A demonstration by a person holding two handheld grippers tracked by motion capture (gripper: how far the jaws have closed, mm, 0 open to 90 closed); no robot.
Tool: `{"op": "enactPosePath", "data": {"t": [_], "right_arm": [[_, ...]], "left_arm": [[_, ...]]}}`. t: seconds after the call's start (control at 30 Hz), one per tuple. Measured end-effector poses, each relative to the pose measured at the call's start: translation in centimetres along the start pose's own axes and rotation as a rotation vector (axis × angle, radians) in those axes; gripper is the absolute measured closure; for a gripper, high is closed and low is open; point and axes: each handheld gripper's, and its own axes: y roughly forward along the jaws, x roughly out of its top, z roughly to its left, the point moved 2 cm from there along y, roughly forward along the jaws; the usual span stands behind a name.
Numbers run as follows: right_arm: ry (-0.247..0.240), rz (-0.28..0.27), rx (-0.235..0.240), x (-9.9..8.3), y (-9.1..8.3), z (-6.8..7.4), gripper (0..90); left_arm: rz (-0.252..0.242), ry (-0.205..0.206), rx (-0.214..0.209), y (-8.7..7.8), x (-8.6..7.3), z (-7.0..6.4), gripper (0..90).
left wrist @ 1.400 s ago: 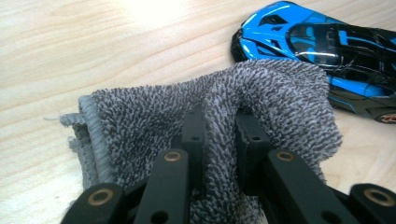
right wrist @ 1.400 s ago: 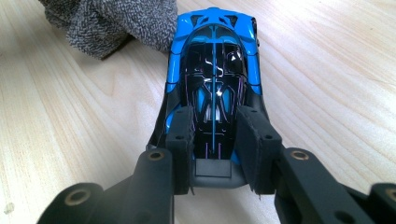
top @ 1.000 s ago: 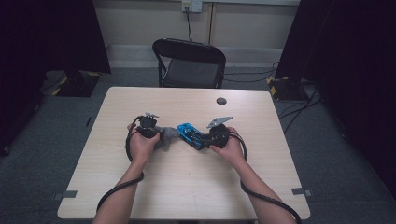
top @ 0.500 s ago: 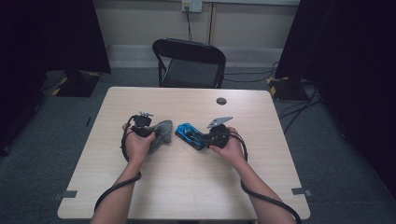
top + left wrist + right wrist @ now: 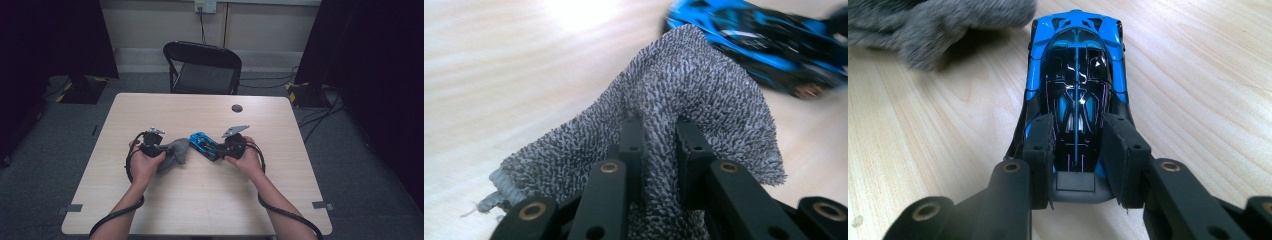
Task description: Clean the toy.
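Pale wood-grain bench (image 5: pixel 200 200) carried the work near its middle. The left claw (image 5: pixel 656 132) was clamped on a fold of grey cloth (image 5: pixel 684 85), just beside the blue toy car (image 5: pixel 1075 75). The right claw (image 5: pixel 1080 150) gripped the car's rear, wheels on the bench.

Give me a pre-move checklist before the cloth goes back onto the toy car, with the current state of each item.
1. Left gripper has the grey cloth pinched between its fingers: ok.
2. Right gripper clamps the rear of the blue toy car, one finger on each side: ok.
3. Car sits flat on the table, wheels down: cannot tell, its underside is hidden.
4. Cloth is touching the car: not ok, a strip of bare table separates them in the right gripper view.
5. Free cloth hangs ahead of the left fingers for wiping: ok.
6. Small dark round object lies well away from the work: ok.
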Motion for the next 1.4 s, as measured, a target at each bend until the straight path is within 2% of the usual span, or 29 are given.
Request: {"op": "enactPosePath", "data": {"t": [0.1,0.33,0.43,0.53,0.6,0.63,0.77,0.83,1.03,1.13,1.23,1.3,1.4], "right_arm": [[0.006,-0.005,-0.001,0.0,0.1,0.0,64.4],[0.008,-0.006,0.004,-0.1,-0.1,0.0,62.6],[0.015,-0.012,0.008,-0.1,0.0,0.1,59.6],[0.017,-0.014,0.007,-0.1,0.0,0.2,59.3],[0.016,-0.014,0.01,-0.1,0.0,0.2,59.1],[0.018,-0.015,0.012,-0.1,0.0,0.1,58.5],[0.024,-0.015,0.016,0.0,0.0,0.1,56.6],[0.021,-0.009,0.016,0.0,0.0,0.1,56.2],[0.021,-0.005,0.014,0.2,0.0,0.2,50.8],[0.013,-0.009,0.009,0.4,0.0,0.2,42.1],[0.01,0.003,0.016,0.5,0.0,0.3,38.0],[0.007,0.003,0.006,0.6,-0.1,0.3,36.6],[0.016,-0.008,0.019,0.8,-0.4,0.3,34.3]], "left_arm": [[0.004,0.002,-0.04,-0.1,-0.6,-1.0,76.9],[0.048,0.074,-0.09,0.0,-1.5,-3.8,76.7],[0.063,0.091,-0.115,0.0,-1.9,-4.7,76.7],[0.065,0.106,-0.127,0.0,-2.2,-5.4,76.5],[0.071,0.134,-0.121,-0.1,-2.3,-5.7,76.2],[0.07,0.131,-0.132,0.0,-2.3,-5.9,76.2],[0.05,0.147,-0.137,0.1,-2.5,-6.2,71.7],[0.053,0.17,-0.136,0.1,-2.5,-6.3,69.4],[0.021,0.242,-0.13,0.1,-2.3,-6.7,51.2],[0.001,0.237,-0.131,-0.1,-2.4,-6.7,41.7],[-0.021,0.266,-0.108,-0.5,-2.4,-6.4,36.5],[-0.024,0.265,-0.122,-0.8,-2.4,-6.3,34.1],[-0.034,0.274,-0.118,-1.5,-2.5,-6.0,33.7]]}}
